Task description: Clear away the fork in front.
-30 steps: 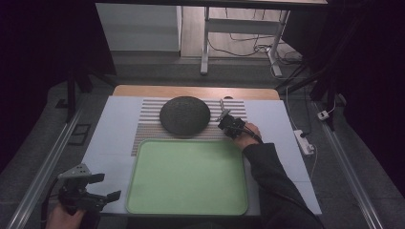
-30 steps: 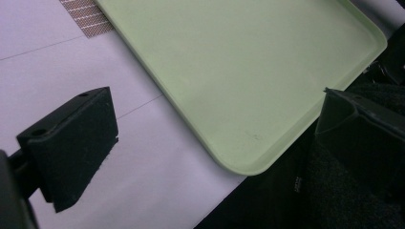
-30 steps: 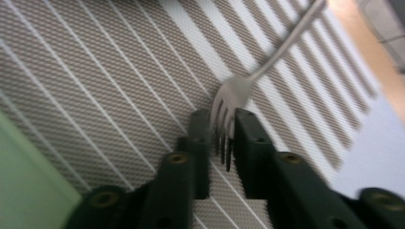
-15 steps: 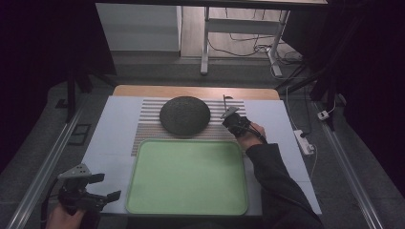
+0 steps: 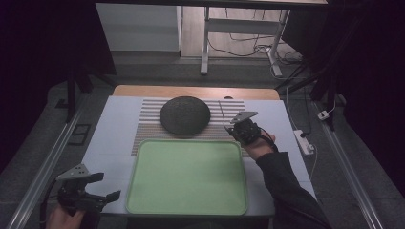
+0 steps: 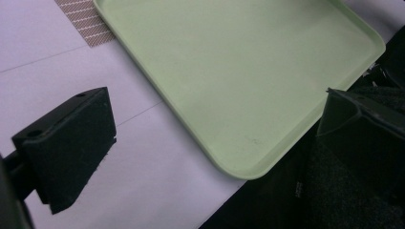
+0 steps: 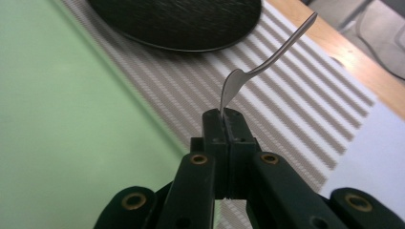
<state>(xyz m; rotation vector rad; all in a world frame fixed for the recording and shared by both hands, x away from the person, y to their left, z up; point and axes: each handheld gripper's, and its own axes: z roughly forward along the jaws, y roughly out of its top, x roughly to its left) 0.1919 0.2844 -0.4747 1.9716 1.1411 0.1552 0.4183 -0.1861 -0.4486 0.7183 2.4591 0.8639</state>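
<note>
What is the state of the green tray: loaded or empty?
Empty. The green tray shows bare all over in the high view; the dark plate sits on the striped mat beyond it, and the right gripper holds the fork.

high view looks down; both gripper views (close, low) share the green tray point(image 5: 187, 176).

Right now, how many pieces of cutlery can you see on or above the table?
1: a fork, pinched by its head in the right hand-held gripper, lifted above the striped mat beside the dark plate. Nothing appears hidden.
</note>
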